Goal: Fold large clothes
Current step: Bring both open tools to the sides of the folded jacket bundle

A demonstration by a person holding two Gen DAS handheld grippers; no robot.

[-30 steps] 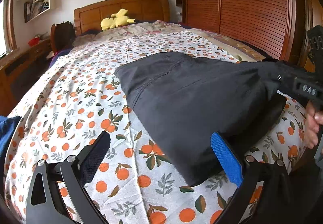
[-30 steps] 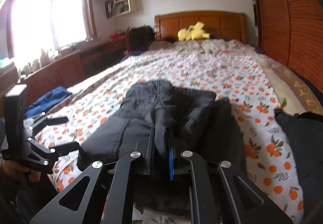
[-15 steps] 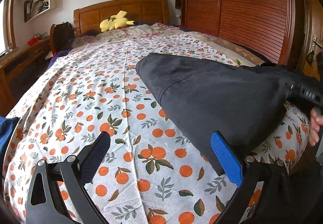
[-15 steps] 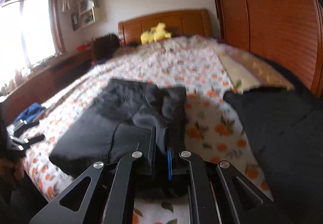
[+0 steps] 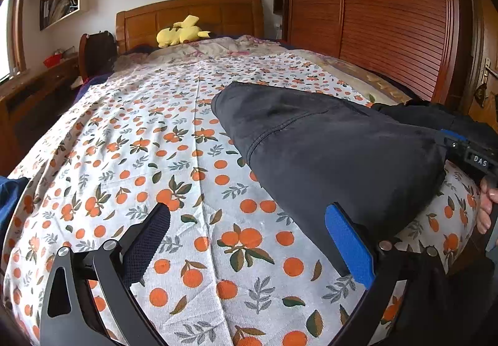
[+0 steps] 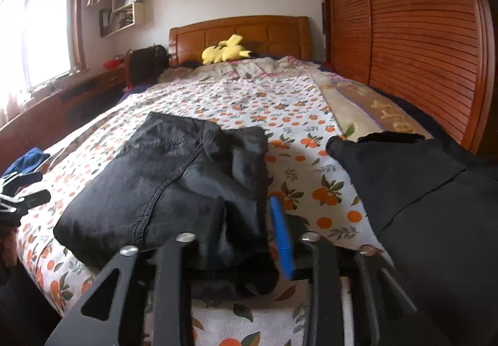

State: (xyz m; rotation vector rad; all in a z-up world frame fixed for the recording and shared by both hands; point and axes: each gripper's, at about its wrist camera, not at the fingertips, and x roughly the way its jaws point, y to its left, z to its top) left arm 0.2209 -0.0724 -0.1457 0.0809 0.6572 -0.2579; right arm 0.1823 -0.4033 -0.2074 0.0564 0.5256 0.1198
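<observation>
Dark folded trousers lie between opening right gripper jaws; left gripper wide, empty.

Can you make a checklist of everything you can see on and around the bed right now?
Surface: bed under an orange-print sheet, mostly bare.
Job's things: folded dark trousers lying flat near the foot edge; a second dark garment beside them, apart.
Clutter: yellow plush toy by the headboard; blue cloth at the bed's window side.
Grippers: left hand-held gripper open above bare sheet, holding nothing; right hand-held gripper opening, trousers' edge between its fingers.
Cables: nothing seen.
Surroundings: wooden headboard, slatted wardrobe, window, wall shelves, low wooden cabinet.
</observation>
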